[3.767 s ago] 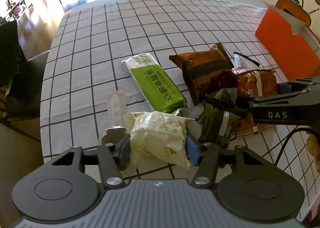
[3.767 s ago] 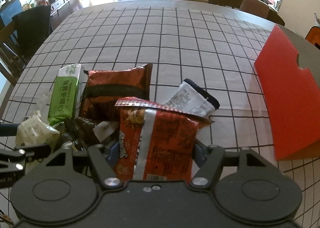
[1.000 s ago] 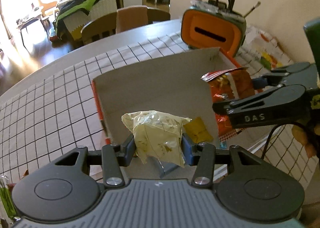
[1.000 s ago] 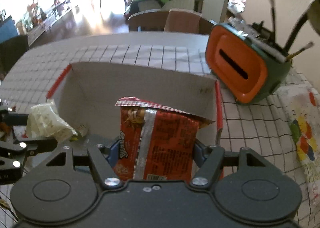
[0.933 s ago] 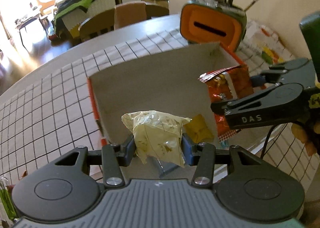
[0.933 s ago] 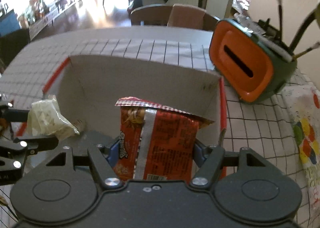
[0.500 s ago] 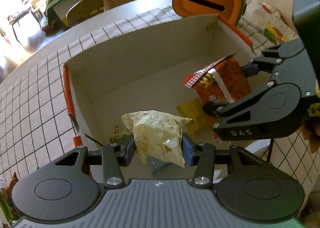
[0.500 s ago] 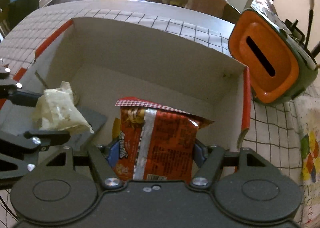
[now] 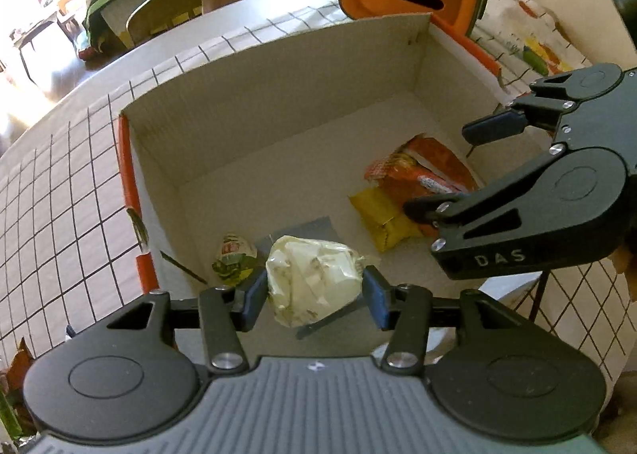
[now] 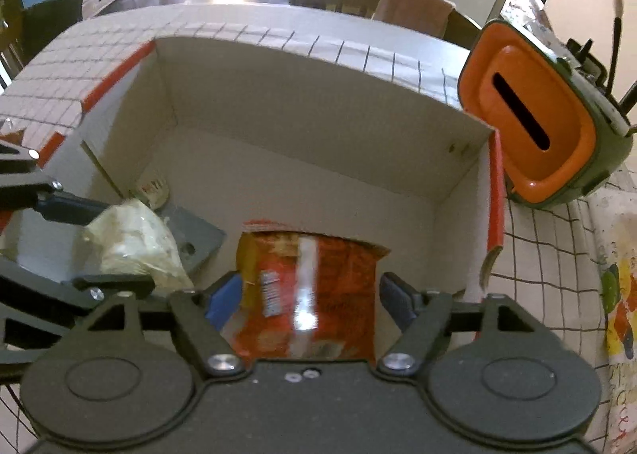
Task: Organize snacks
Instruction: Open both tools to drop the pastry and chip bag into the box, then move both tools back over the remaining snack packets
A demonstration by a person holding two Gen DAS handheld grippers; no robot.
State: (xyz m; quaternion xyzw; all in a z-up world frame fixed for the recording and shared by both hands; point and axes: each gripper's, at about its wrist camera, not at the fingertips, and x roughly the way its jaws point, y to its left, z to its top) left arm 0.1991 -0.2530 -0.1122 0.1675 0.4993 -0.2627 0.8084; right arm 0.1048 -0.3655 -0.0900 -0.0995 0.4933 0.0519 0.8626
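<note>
Over the cardboard box, both grippers are letting go of their snacks.

Half a second ago the right gripper clamped the red snack bag; its jaws have just been opening, the blue pads stand clear of the bag, and it now lies on the box floor against the yellow packet. The left gripper has its jaws just opening too, yet the pale cream packet sits between the pads, seemingly touching both, above the grey card and beside a small green-and-red wrapper.
</note>
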